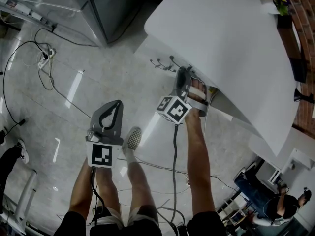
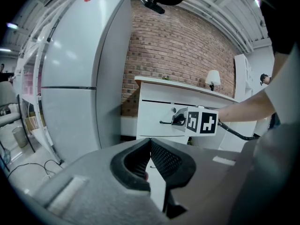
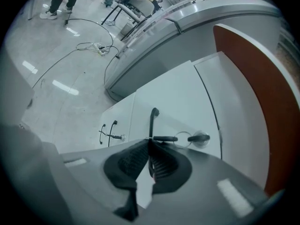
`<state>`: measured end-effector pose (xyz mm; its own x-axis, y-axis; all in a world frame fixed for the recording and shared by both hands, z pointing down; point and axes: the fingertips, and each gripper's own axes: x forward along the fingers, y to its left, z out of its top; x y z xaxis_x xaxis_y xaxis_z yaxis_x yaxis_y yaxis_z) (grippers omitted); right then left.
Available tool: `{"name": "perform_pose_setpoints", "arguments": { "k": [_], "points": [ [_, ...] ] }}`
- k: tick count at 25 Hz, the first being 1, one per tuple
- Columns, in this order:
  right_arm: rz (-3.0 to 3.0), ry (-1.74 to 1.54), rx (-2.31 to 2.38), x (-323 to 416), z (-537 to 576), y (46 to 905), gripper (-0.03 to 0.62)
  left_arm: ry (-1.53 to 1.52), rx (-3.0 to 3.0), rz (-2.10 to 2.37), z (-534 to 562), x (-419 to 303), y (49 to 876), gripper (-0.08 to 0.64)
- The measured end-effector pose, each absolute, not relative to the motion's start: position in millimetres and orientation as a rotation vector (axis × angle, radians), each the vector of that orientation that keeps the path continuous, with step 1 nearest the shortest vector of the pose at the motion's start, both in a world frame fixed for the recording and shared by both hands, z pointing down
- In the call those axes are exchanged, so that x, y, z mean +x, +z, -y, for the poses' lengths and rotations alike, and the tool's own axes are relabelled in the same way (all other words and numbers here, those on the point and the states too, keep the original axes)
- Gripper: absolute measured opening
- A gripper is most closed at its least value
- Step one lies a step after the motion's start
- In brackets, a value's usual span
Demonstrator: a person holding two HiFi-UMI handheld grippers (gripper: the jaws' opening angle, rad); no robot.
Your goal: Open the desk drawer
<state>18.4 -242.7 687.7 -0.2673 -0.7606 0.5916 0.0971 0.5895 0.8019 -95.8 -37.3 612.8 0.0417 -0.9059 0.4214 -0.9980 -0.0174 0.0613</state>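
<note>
Right gripper view shows your right gripper (image 3: 149,140) with its jaws pinched on the black handle (image 3: 153,122) of the drawer (image 3: 180,102). The drawer sits just under the top edge of the desk (image 1: 221,38) and looks closed. Your left gripper (image 2: 150,140) hangs clear of the desk, jaws pressed together on nothing. The grasp looks done, so next pull straight back and keep the pinch firm.
</note>
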Motion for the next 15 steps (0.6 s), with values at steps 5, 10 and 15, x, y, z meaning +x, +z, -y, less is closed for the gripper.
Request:
{"name": "perform_pose_setpoints", "arguments": {
  "k": [5,10,15],
  "points": [
    [1.638,-0.904,0.556,20,239,690,0.018,0.383,1.992,1.926,35,-96,611,0.011],
    [1.641,-0.888,0.568,19,226,686,0.018,0.393,1.989,1.934,30,-102,609,0.011],
    [1.638,-0.902,0.552,20,215,688,0.018,0.400,1.999,1.930,25,-104,606,0.011]
  ]
}}
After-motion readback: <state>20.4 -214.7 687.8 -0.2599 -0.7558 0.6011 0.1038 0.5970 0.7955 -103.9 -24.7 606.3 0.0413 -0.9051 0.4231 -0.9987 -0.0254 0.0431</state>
